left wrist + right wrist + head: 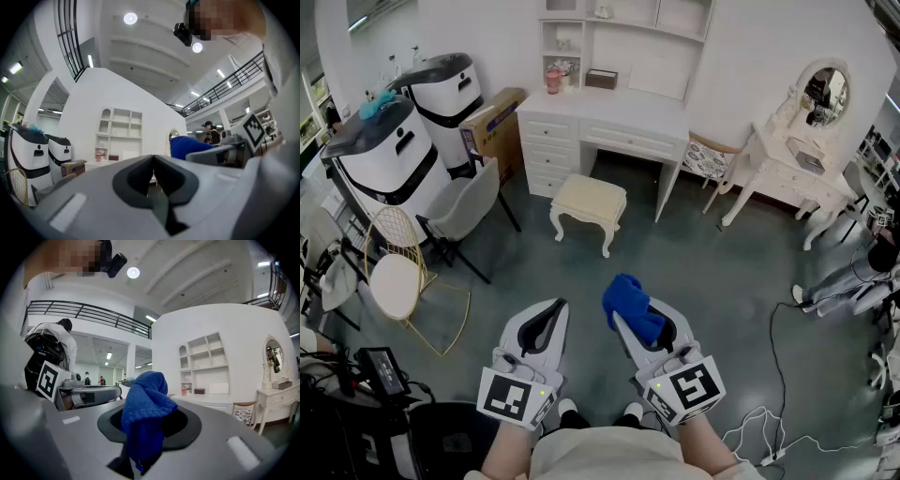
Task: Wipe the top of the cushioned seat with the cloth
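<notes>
A cream cushioned stool (589, 199) with white curved legs stands on the grey floor in front of the white desk (609, 117), well ahead of both grippers. My right gripper (630, 315) is shut on a bunched blue knitted cloth (630, 304), which sticks out past its jaws; in the right gripper view the blue cloth (144, 413) hangs between the jaws. My left gripper (549, 317) is held level to the left of the right one, its jaws closed together with nothing in them (153, 174). Both point toward the stool.
A grey chair (469, 208) and a gold wire chair (394, 272) stand at the left, beside two white-and-black machines (389, 155). A white dressing table with mirror (802, 159) is at the right, a patterned chair (708, 159) next to the desk. Cables (769, 427) lie on the floor at lower right.
</notes>
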### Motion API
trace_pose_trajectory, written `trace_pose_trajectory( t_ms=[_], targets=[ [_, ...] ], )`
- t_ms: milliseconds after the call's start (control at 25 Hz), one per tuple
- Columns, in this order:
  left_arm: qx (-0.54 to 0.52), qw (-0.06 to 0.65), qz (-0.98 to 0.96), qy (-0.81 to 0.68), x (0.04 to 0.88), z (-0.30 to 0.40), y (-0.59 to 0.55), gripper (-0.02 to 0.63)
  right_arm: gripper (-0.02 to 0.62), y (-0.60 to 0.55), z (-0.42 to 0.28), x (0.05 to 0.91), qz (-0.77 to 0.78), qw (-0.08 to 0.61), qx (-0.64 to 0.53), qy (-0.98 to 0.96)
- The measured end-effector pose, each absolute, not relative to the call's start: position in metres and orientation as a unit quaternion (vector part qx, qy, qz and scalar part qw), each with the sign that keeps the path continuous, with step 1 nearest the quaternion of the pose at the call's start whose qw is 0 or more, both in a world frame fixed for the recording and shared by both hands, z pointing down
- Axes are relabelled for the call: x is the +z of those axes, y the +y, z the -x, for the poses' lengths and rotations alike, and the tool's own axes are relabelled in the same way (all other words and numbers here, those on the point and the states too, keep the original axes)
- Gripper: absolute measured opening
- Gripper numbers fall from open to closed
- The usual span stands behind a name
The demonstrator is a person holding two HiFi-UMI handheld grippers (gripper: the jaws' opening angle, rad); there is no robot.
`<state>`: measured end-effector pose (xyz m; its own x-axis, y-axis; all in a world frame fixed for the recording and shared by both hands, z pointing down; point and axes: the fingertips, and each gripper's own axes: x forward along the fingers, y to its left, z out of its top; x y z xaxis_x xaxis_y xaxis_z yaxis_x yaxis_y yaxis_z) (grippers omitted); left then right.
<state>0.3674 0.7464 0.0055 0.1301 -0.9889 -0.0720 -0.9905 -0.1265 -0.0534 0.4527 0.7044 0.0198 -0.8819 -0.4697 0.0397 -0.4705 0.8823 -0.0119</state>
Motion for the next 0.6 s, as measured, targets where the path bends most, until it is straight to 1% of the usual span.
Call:
trace_pose_trajectory(
  t_ms=[600],
  targets=[
    [0.02,0.048,0.764,0.644,0.005,-0.351,0.754,-0.002,0.141,0.719,-0.434,0.026,-0.255,0.017,0.01,-0.967]
  ],
)
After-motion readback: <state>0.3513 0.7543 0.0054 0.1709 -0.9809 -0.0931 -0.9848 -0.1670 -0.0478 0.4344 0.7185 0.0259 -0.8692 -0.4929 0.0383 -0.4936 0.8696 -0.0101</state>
